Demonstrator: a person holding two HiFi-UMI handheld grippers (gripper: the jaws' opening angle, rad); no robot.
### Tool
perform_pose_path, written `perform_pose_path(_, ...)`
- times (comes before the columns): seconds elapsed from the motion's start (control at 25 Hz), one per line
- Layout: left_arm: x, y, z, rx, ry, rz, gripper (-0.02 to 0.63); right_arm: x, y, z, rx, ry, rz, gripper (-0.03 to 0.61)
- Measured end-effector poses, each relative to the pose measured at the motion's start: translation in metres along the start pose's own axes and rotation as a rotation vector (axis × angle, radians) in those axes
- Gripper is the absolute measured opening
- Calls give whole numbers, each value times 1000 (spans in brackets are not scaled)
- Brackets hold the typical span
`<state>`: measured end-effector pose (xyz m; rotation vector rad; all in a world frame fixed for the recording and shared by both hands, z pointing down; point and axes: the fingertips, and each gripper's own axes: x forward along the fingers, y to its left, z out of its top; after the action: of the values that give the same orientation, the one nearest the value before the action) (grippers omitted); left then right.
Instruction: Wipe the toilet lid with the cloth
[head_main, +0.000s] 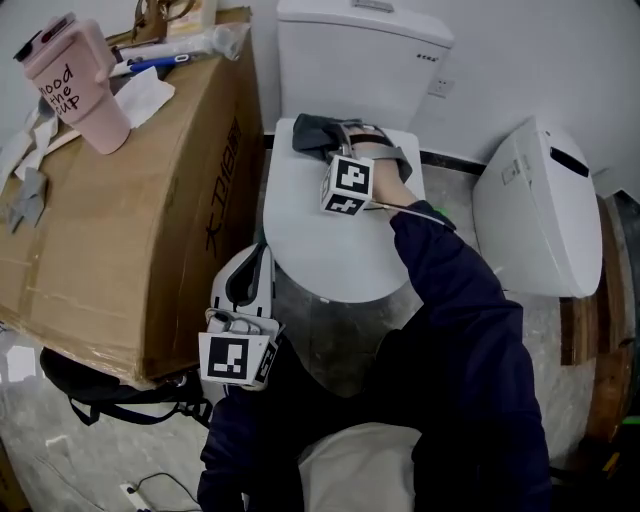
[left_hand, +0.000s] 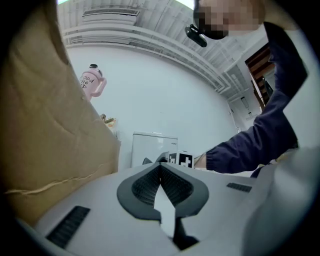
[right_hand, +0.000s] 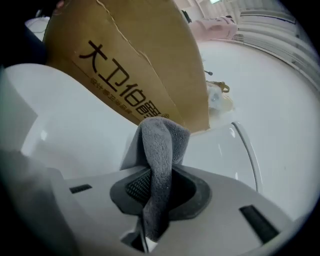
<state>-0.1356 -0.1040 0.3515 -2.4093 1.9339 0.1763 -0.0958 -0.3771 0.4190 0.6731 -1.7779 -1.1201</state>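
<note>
Pinching fuzzy grey cloth (right_hand: 161, 150) in right gripper (head_main: 340, 140) on smooth white toilet lid (head_main: 320, 240), with left gripper (left_hand: 161, 166) closed empty.

Clad in dark navy long sleeves (head_main: 452, 292), gathered at the cuff. Fitted with smooth pale grey shells on left gripper (left_hand: 160, 168) and right gripper (right_hand: 156, 187) alike. Lined at the jaws with dark grey ribbed pads (left_hand: 141, 188) set in a rounded recess. Slotted with black rectangular vents (left_hand: 70, 226) to either side. Marked by white cubes (head_main: 238, 360) bearing black square patterns
</note>
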Motion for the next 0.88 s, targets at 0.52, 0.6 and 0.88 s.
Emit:
perform_pose_path(0.52,-21,10,-7,11,4,88,15,99,-2,-8,-12,118,111,66)
perform_pose_path(0.6,-18,10,-10,16,12,73,15,89,8,-3,-16,109,154,66)
perform_pose_path(0.88,-2,19,-3,42,30,36,15,41,48,18,-3,89,253,64)
